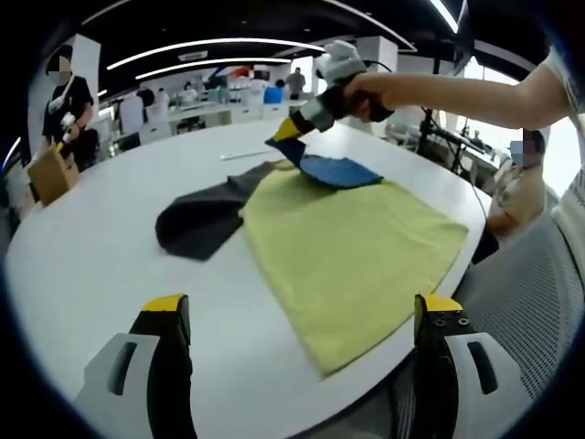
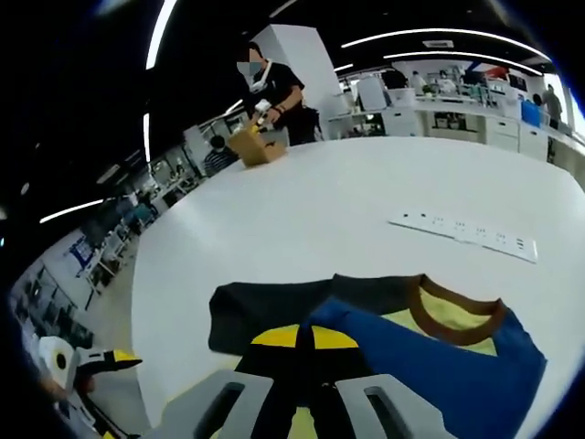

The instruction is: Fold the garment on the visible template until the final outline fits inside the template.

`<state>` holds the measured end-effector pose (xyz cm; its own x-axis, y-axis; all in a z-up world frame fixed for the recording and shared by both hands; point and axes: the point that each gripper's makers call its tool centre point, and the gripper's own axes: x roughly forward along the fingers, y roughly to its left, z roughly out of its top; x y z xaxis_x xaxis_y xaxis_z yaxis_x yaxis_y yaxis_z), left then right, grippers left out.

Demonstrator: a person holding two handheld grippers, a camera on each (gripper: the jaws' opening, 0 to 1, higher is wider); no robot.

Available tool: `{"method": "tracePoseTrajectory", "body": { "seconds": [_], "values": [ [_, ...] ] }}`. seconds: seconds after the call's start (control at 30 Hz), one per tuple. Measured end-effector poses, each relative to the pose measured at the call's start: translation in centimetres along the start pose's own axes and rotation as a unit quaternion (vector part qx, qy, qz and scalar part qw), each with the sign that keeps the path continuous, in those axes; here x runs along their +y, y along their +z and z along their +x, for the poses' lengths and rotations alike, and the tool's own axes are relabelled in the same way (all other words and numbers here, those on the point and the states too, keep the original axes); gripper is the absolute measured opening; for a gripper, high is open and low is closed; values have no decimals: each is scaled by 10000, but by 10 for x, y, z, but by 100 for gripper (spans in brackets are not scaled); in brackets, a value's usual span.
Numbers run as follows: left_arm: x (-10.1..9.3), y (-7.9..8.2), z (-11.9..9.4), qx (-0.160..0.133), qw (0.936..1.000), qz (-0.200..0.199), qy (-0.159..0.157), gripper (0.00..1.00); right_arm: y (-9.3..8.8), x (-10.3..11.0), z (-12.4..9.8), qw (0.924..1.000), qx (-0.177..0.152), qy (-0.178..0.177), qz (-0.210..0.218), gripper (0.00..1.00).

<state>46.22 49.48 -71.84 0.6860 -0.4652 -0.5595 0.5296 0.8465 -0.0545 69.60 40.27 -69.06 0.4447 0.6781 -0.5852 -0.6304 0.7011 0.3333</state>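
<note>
In the left gripper view my left claw (image 1: 302, 315) stood wide, its two yellow-tipped jaws far apart and holding nothing, low over the near edge of the round white table (image 1: 101, 238). Between and beyond them lay the yellow-green template (image 1: 356, 247), its near corner hanging at the table's rim. The garment (image 1: 338, 171) was mostly hidden or hard to read: a dark sleeve (image 1: 196, 219) spread left of the template, and a blue flap rested on its far corner. My right hand (image 1: 366, 96) reached in from the right on a bare arm, angling the right claw (image 1: 285, 133) down at that blue flap, pinched on a lifted fold of it. In the right gripper view the jaws met, closed on the blue cloth (image 2: 439, 375) right at the tips, so the pinched edge itself was covered. The brown-trimmed collar (image 2: 454, 318) curled open beyond, with yellow showing through it and the dark sleeve stretching left. The left claw's yellow tip (image 2: 119, 361) poked in at the lower left, cut off. A white strip (image 2: 462, 233) lay farther out on the table.
</note>
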Motion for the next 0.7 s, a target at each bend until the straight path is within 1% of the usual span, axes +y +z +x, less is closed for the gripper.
{"method": "tracePoseTrajectory", "body": {
  "seconds": [0.13,0.3,0.4,0.43,0.5,0.53,0.67,0.7],
  "values": [
    [0,0,-1,-6,10000,17,13,99,-10,0,6,9998,139,-64,-145,0],
    [0,-2,-2,21,10000,9,5,99,-20,6,15,9990,233,-67,-379,0],
    [-1,-3,-2,34,10000,37,4,99,-26,7,22,9986,285,-93,-444,0],
    [-1,-3,-3,43,10000,41,-1,99,-29,7,24,9986,314,-114,-422,0],
    [-1,-5,-4,94,9999,100,-14,99,-31,8,28,9996,241,-75,-127,0],
    [2,-6,-5,143,9997,186,21,99,-33,8,29,9996,260,-58,-45,0],
    [9,2,-9,41,9998,197,48,99,-37,6,35,9995,277,-154,-54,0],
    [10,3,-9,30,9998,193,59,99,-38,7,36,9995,276,-125,-31,0]
  ]
}}
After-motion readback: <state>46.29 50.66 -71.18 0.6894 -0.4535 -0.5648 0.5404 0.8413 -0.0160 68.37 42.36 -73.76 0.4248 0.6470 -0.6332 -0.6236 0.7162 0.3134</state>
